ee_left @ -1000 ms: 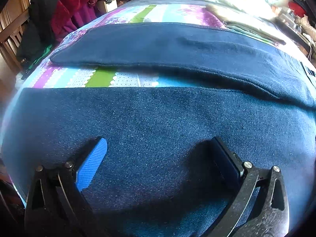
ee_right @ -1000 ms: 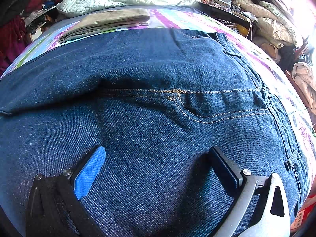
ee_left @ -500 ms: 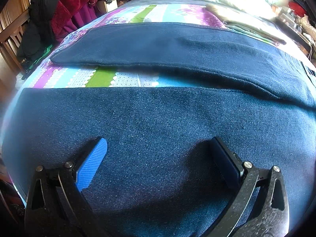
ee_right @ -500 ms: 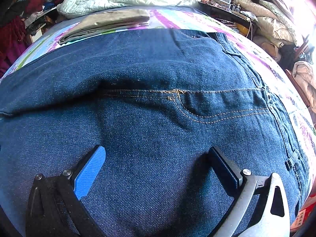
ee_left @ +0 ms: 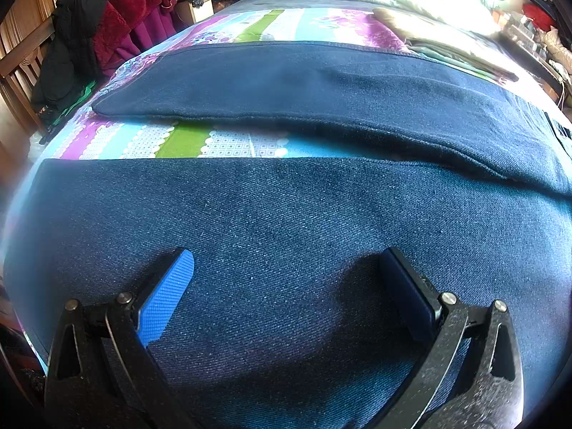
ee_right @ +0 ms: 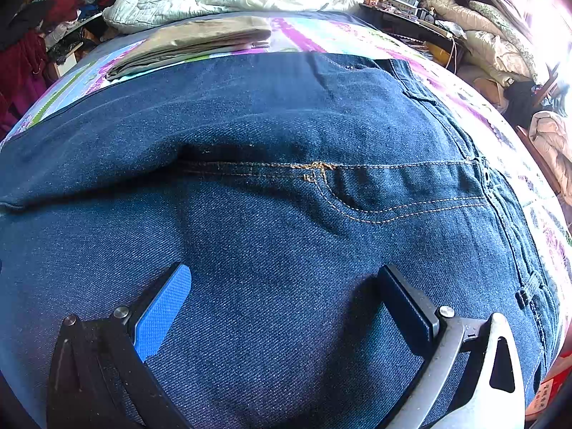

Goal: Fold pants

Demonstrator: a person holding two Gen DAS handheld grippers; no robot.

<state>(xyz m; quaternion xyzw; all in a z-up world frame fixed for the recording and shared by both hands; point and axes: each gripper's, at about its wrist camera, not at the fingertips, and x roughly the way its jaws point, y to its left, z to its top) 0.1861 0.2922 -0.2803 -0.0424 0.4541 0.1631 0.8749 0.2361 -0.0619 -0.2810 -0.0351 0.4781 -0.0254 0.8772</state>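
Left wrist view: left gripper (ee_left: 286, 268) spread wide, empty, low over near leg (ee_left: 286, 221) of jeans (ee_left: 321, 82) on bed (ee_left: 186, 143); legs' long axis runs L-R across fingers; far leg lies beyond a strip of bedsheet. Right wrist view: right gripper (ee_right: 286, 279) also spread, empty, over hip area, nearer waistband (ee_right: 500, 214); shows pocket (ee_right: 393, 193) & fly seam, unseen from left; leg gap unseen here.
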